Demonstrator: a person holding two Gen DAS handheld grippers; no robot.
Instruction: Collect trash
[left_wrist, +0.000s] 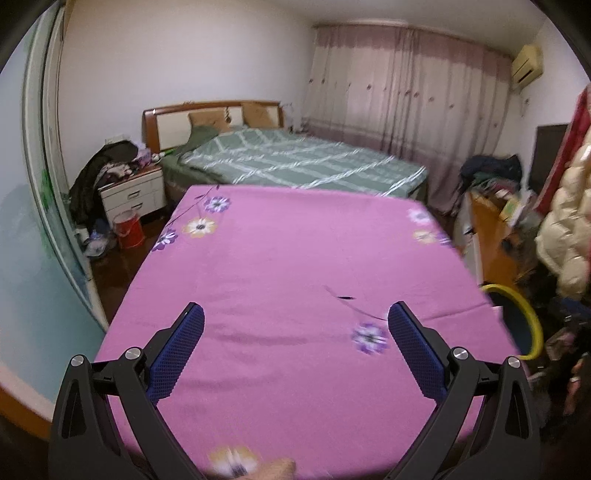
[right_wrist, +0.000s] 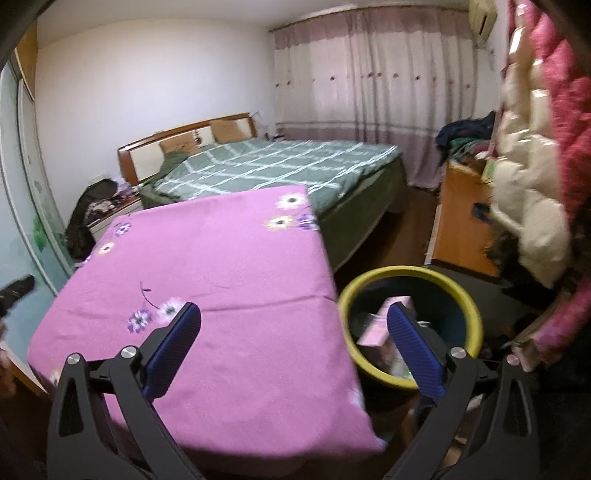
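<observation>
Trash fills the yellow-rimmed bin (right_wrist: 410, 328) beside the pink-clothed bench (left_wrist: 295, 258); left tool (left_wrist: 295, 325) and right tool (right_wrist: 293, 325) hover empty, jaws spread, seemingly ready for more.

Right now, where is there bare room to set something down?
The pink cloth is bare from the flower prints at its far edge to both tongs. Crowded: the bin holds boxes, and clothes cover the nightstand and the orange cabinet.

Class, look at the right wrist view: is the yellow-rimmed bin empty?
No. The bin holds a pink box and other litter inside it.
</observation>
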